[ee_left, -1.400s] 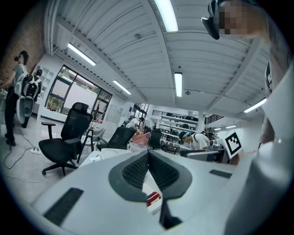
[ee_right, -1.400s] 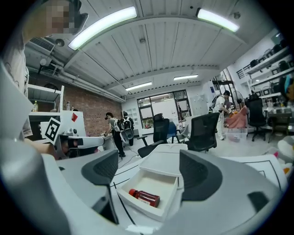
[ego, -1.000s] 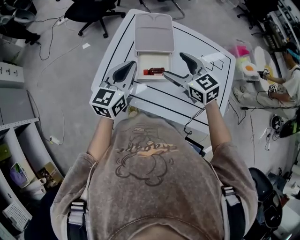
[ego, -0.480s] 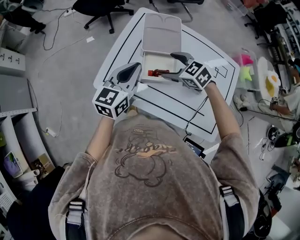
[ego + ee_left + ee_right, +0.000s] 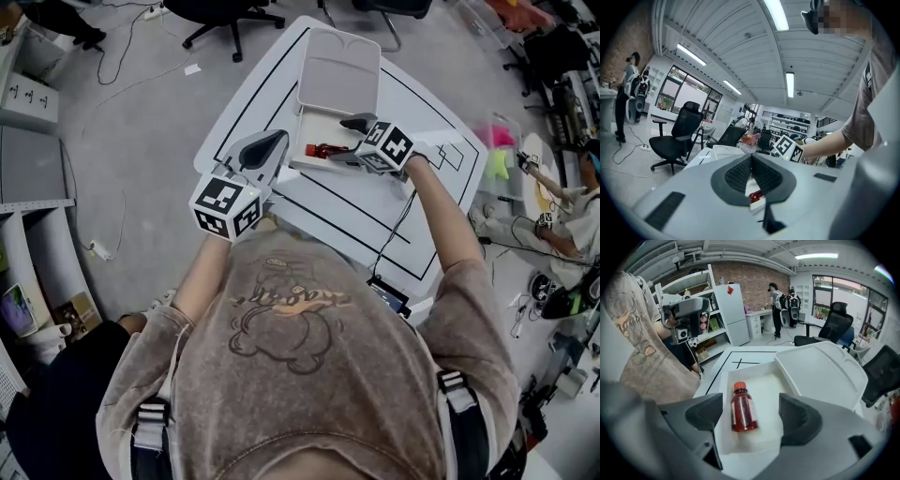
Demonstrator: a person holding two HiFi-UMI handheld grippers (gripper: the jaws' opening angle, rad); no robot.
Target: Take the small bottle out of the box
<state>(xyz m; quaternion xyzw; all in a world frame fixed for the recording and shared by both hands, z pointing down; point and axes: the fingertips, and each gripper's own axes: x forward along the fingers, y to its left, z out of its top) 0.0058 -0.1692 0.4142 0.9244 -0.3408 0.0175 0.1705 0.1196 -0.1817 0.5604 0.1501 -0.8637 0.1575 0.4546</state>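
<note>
A small bottle [image 5: 323, 150] of red liquid with a red cap lies on its side in the open white box [image 5: 302, 131]. My right gripper [image 5: 349, 141] is tilted down over the box and is open. Its jaws have just been closing a little. In the right gripper view the bottle [image 5: 742, 412] lies between the two fingers of this gripper [image 5: 750, 416], and the pads stay apart from it. My left gripper [image 5: 265, 145] hovers just left of the box, shut and empty. In the left gripper view the bottle [image 5: 756, 196] shows just past that gripper's [image 5: 751, 161] meeting pads.
The box lid [image 5: 339, 73] lies folded back on the far side. The white table [image 5: 375, 206] has black lines, and a cable [image 5: 398, 220] runs over its right part. Office chairs [image 5: 225, 14] stand beyond the table. A person [image 5: 562, 202] sits at the right.
My right gripper has come down and tipped over the box, so the bottle now sits between its jaws. The left gripper has hardly moved.
</note>
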